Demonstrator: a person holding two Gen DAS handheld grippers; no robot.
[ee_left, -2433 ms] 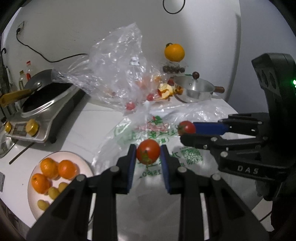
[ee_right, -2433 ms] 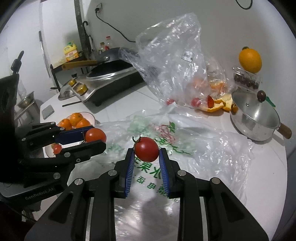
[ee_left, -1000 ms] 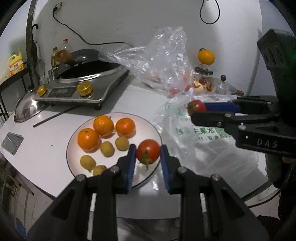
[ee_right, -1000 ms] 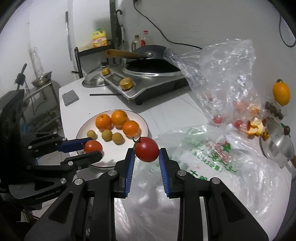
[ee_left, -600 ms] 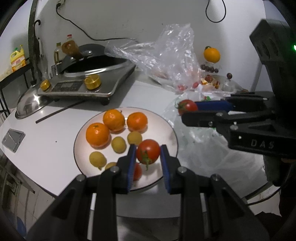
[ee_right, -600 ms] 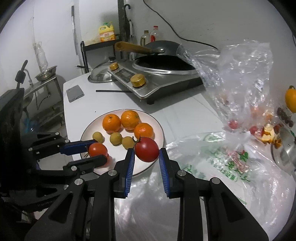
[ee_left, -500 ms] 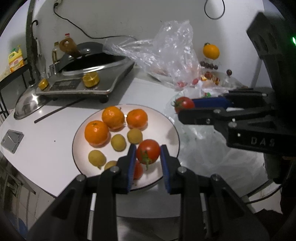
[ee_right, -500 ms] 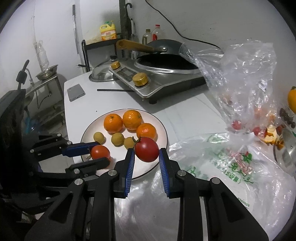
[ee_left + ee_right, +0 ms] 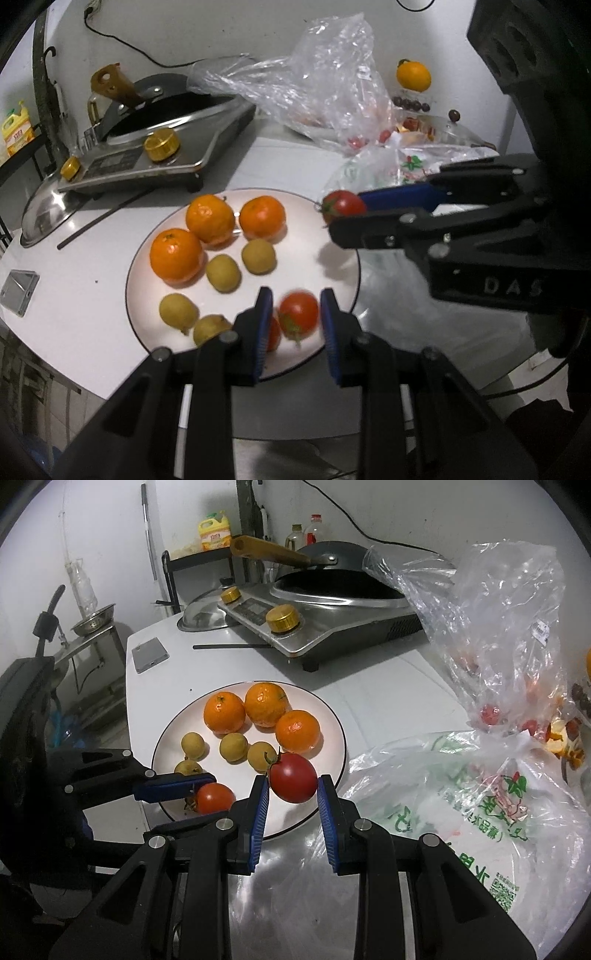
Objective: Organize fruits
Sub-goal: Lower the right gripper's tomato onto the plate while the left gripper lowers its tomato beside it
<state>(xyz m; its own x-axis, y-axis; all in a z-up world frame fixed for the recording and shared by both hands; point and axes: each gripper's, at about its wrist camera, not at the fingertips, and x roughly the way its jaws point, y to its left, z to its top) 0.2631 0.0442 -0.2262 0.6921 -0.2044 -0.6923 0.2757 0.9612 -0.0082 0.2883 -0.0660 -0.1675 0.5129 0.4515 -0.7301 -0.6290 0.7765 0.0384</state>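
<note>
Left gripper (image 9: 295, 319): low over the near rim of the plate (image 9: 332, 275). Its tomato (image 9: 298, 314) shows blurred between the blue pads with a gap on either side, so the jaws read as parted and the fruit as just let go; whether it already rests on the plate cannot be told. A second red fruit is partly hidden behind the left pad.

Plate: white, dark-rimmed, on the white surface (image 9: 369, 686). Holds three oranges (image 9: 264, 703) at the far side and several small yellow-green fruits (image 9: 233, 747) in the middle.

Right gripper (image 9: 292, 797): above the plate's near right edge, jaws closed on a larger tomato (image 9: 293, 777), stem leaf up, held clear of the plate.

Printed plastic bag (image 9: 461, 794): crumpled, just right of the plate.

Step in hand, by judgement: placing tomatoes on the plate. Next: lift the left gripper straight off without nudging its fruit; lower the right tomato into the bare patch near the right rim, then release.
</note>
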